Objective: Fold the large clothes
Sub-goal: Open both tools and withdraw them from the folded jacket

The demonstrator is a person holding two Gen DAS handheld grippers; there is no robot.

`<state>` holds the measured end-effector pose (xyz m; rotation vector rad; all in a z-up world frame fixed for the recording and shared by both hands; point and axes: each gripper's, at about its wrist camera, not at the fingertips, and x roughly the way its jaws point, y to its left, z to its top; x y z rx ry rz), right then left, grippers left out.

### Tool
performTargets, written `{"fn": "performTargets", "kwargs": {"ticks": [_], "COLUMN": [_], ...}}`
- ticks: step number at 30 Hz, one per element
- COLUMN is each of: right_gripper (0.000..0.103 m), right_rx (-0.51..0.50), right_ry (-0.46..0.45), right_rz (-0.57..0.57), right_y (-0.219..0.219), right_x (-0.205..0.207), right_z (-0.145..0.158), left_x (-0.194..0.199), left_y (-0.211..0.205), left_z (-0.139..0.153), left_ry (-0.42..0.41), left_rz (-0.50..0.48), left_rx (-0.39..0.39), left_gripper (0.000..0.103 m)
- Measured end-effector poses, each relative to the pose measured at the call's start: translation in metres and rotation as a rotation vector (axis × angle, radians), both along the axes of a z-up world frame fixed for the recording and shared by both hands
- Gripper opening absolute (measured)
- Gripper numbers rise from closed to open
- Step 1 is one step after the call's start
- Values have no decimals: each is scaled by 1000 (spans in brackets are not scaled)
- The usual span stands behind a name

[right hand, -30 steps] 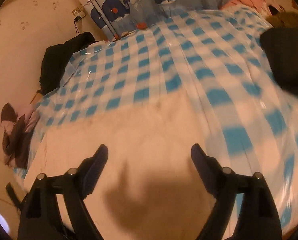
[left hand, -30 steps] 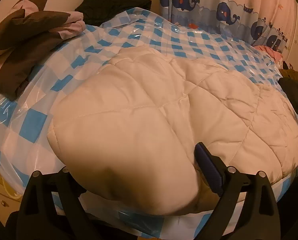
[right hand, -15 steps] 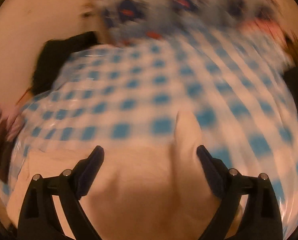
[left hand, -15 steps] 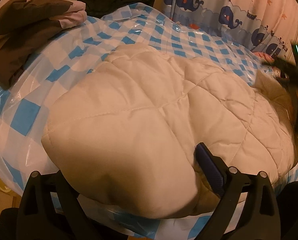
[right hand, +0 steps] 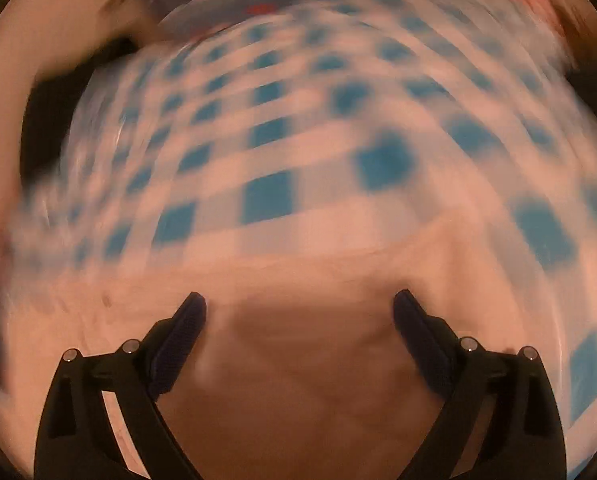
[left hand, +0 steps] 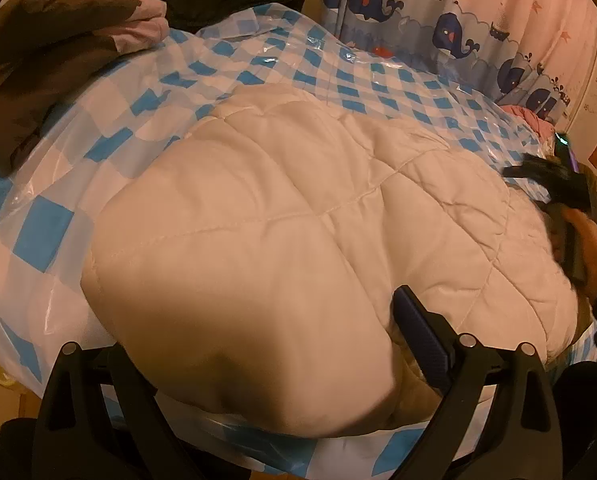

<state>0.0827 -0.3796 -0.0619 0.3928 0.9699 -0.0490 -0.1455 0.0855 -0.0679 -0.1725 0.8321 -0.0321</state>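
The cream quilted coat lies spread over the near half of the bed, its bulk running from the near edge toward the middle, on the clear plastic sheet that covers the blue-and-white check. I judge it light for its size, soft and springy: the padding will puff back up and push a fold open unless I press it flat. The shell looks smooth, and against the plastic I expect it to slide rather than stay where I leave it. Best holds are the stitched seams and the hem, where the fabric is thin enough to pinch; the fat middle panels would only bulge out of the grip.

My left tool holds a thick roll of the coat at the near edge of the bed. One finger is buried under the fabric and the blue pad of the other presses into its side, so I read it as clamped on the coat.

My right tool hangs over the coat's far-right part with its jaws spread wide and nothing between them. That view is badly smeared, so which seam lies beneath it I cannot tell.

I find no brand, label or readable writing on the coat. The whale-print curtain by the far edge carries pictures only.
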Motion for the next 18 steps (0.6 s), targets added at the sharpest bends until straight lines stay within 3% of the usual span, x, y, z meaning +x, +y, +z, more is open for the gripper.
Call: {"fn": "performTargets", "kwargs": {"ticks": [3,5,7,9,11,15,17,18], "right_gripper": [91,91,91,91,91,94,96,96], "right_rx": [-75,-81,-9,22,2,-176,-306,-363], "right_ry": [-40,52,97,4,-87,-180,-131,9], "right_rz": [1,-14,-55,-94,-29,204,278,321], "right_y": [-14,-32,-53,-65,-54,1,23,28], "right_x": [-23,-29,-38,-62,-86,-145,-162,-164], "right_z": [19,1,-12,3,27,75,74,55], "left_x": [1,0,1,1,1,2,2,3], "left_y": [-1,-2,0,1,0,2,4,6], "left_z": [-1,0,0,-1,-1,-1,0,-1], "left_ry": [4,3,5,7,4,4,8,12], "left_rz": [5,8,7,11,11,15,17,16], "left_rx": [0,-2,-14,-25,-18,-27,-49,-75], "left_gripper": [91,91,91,91,91,92,92,92]}}
